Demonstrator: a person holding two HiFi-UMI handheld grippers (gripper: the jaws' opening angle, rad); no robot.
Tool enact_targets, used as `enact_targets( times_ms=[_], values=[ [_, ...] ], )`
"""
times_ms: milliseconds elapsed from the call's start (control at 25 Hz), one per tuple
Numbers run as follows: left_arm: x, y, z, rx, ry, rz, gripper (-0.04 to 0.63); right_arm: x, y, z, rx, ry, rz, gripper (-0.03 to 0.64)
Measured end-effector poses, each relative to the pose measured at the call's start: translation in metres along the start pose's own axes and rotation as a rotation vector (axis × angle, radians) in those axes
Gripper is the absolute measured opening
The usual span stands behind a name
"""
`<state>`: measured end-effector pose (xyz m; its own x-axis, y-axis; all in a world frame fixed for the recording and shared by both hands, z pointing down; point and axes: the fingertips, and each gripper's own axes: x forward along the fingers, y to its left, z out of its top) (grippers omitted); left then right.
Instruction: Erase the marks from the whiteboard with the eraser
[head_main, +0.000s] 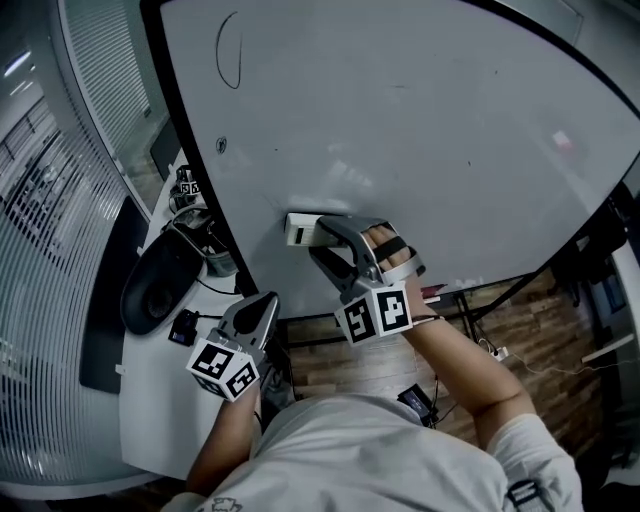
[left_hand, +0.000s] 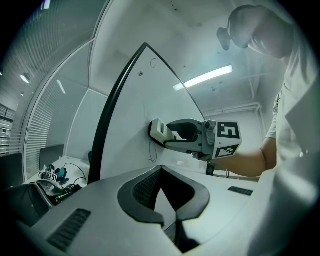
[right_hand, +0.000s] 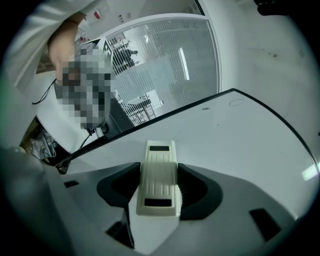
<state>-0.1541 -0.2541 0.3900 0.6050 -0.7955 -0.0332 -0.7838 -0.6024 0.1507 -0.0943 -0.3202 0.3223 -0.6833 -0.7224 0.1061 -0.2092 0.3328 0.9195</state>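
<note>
The whiteboard (head_main: 420, 130) fills the upper part of the head view. A thin black loop mark (head_main: 230, 50) is drawn near its top left. My right gripper (head_main: 322, 235) is shut on the cream eraser (head_main: 300, 229), which is pressed flat against the board's lower part. The right gripper view shows the eraser (right_hand: 160, 182) clamped between both pads of the right gripper (right_hand: 160, 186), with the loop mark (right_hand: 235, 103) far up the board. My left gripper (head_main: 262, 312) hangs below the board, shut and holding nothing. Seen from the left gripper (left_hand: 162, 192), a thin dark line (left_hand: 150, 152) runs just under the eraser (left_hand: 159, 131).
A black frame (head_main: 190, 140) borders the board's left edge. Beside it a white desk (head_main: 150, 400) carries a black rounded object (head_main: 160, 285), cables and a small marker cube (head_main: 187, 183). A glass wall with blinds (head_main: 50, 200) lies further left. Wooden floor (head_main: 500, 320) shows beneath the board.
</note>
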Motion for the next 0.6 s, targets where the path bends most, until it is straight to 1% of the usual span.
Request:
enact_targets(
  times_ms=[160,280,480,600],
  values=[
    [-0.008,0.005,0.001,0.009,0.010,-0.036,0.008,0.007,-0.003,0.005,-0.027,0.005,-0.041,0.235],
    [-0.010,0.008,-0.005,0.009,0.027,-0.062,0.008,0.009,0.005,0.001,-0.057,0.009,-0.069,0.235],
    [-0.017,0.012,-0.018,-0.005,0.056,-0.069,0.008,0.017,0.058,-0.010,-0.108,0.027,0.004,0.235],
    [-0.014,0.017,-0.016,-0.005,0.056,-0.067,0.008,0.022,0.088,-0.019,-0.139,0.030,0.035,0.235]
  ],
)
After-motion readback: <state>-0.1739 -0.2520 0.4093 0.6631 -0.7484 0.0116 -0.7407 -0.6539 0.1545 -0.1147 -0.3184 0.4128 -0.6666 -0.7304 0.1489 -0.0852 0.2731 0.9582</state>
